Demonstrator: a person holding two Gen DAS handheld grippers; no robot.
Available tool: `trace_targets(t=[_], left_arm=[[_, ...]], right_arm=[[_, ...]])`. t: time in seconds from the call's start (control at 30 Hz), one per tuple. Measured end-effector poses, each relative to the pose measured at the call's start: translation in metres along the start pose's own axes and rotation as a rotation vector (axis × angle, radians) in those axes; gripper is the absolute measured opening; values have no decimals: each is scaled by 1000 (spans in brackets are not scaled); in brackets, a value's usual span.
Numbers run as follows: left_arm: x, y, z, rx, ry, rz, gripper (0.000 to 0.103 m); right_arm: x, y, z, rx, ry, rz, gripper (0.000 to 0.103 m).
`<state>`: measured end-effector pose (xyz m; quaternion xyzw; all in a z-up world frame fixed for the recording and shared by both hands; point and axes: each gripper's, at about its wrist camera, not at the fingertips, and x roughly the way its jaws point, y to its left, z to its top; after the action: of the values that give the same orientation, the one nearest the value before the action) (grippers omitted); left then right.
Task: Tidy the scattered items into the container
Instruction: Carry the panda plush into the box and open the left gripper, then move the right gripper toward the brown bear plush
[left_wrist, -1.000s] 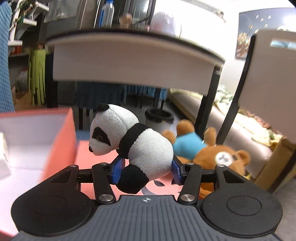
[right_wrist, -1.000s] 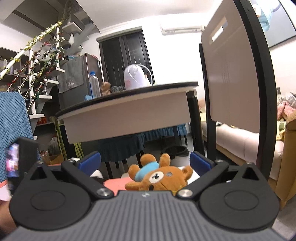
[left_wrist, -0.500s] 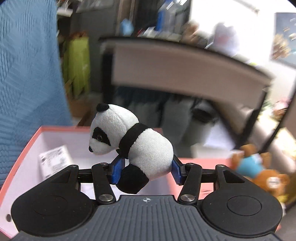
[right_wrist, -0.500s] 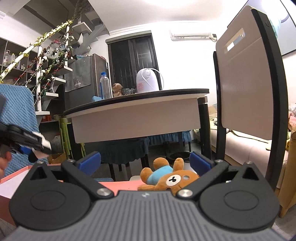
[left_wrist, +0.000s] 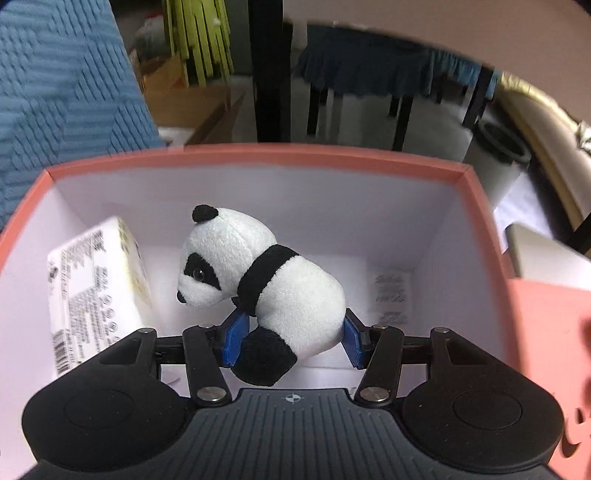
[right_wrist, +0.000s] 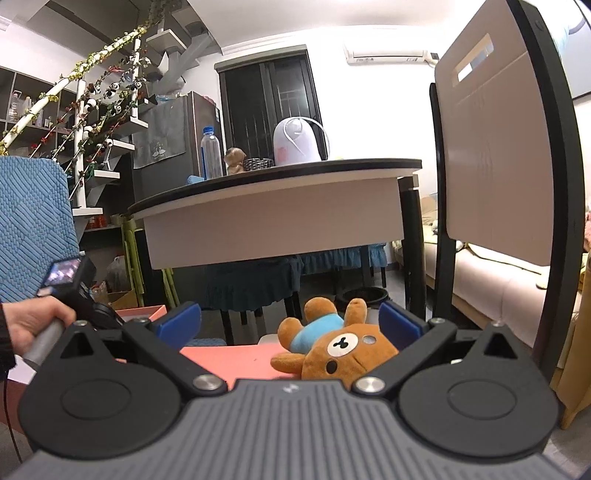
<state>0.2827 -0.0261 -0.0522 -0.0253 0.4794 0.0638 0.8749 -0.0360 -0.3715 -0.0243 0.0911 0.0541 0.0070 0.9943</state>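
A black-and-white panda plush (left_wrist: 258, 284) hangs over the inside of the pink box (left_wrist: 317, 157), with my left gripper (left_wrist: 291, 341) shut on its rump. A white wrapped packet (left_wrist: 92, 291) leans in the box's left corner. In the right wrist view a brown teddy bear in a blue shirt (right_wrist: 332, 345) lies on its back on the pink lid (right_wrist: 225, 360). My right gripper (right_wrist: 290, 321) is open, its blue pads on either side of the bear and just short of it.
A hand holds the other gripper's handle (right_wrist: 48, 332) at the left, over the pink box corner (right_wrist: 144, 314). A dark-edged table (right_wrist: 273, 206) and a chair back (right_wrist: 495, 166) stand ahead. A blue textured cushion (left_wrist: 62, 85) rises left of the box; a sofa (right_wrist: 495, 284) is at the right.
My left gripper has carried the panda leftward from beside the box to above its inside and tilted down. The right gripper has come a little closer to the bear.
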Motion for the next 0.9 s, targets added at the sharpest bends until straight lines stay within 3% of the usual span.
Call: trace_targets(t=[0.07, 0.13, 0.17, 0.5, 0.9], left_arm=[[11, 5, 0, -13, 22, -3, 67], [13, 9, 0, -19, 7, 5, 90], [9, 11, 0, -21, -13, 13, 93], [-77, 16, -23, -8, -176, -75, 97], [-194, 17, -115, 68, -432, -192, 100]], right_arm=[[1, 2, -1, -9, 2, 7, 103], [3, 5, -2, -19, 4, 13, 103], [3, 6, -2, -23, 5, 16, 103], [9, 22, -6, -42, 22, 29, 103], [3, 36, -7, -44, 32, 49, 103]])
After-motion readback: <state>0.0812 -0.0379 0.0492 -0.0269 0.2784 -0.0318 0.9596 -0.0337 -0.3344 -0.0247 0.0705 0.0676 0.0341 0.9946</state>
